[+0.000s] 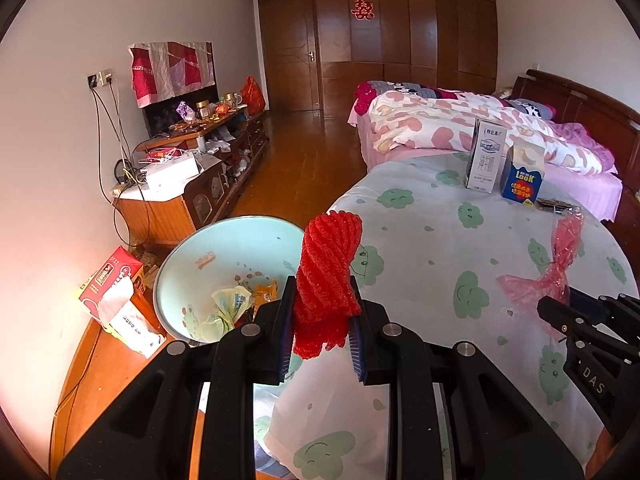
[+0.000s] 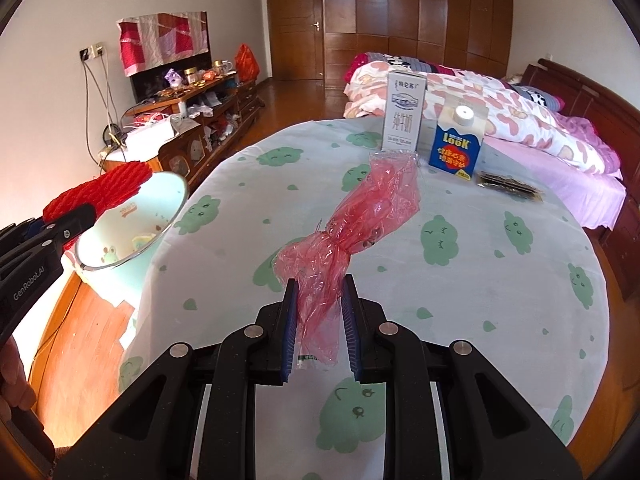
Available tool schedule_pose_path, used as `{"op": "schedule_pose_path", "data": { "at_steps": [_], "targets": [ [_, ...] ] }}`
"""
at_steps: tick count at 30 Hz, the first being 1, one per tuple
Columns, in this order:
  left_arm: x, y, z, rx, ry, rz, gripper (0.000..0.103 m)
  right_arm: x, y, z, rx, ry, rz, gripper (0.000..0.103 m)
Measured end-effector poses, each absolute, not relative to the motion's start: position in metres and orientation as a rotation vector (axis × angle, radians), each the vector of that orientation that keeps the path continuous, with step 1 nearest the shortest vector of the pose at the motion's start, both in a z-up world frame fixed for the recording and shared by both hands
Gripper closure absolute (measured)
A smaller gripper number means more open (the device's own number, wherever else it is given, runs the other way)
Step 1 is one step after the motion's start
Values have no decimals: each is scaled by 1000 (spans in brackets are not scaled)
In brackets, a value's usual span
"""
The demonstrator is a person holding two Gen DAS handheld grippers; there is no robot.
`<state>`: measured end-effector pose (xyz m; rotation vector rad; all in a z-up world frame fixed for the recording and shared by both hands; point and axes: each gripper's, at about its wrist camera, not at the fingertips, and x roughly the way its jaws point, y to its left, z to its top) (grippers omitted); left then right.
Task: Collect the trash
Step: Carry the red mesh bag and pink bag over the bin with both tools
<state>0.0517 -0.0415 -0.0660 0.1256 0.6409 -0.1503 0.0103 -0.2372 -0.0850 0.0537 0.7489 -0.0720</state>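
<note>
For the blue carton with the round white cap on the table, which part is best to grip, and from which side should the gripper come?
Judging from its pose, grip the blue carton across its flat lower body, below the sloped top with the white cap. Come from the near, front side: the white milk box stands close on one side and a dark flat packet lies on the other.

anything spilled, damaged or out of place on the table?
Nothing spilled. Both cartons, the white carton and the blue carton, stand upright. A dark flat wrapper lies loose beside the blue one. The bin sits at the table's edge, and the tissue box lies tipped on the floor.
</note>
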Motion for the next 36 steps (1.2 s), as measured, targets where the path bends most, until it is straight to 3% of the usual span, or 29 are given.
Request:
{"op": "schedule_pose_path", "data": {
  "at_steps": [36],
  "targets": [
    [59,17,-50,36,617,-54,80,18,-160,-58,-40,701,105,81]
  ]
}}
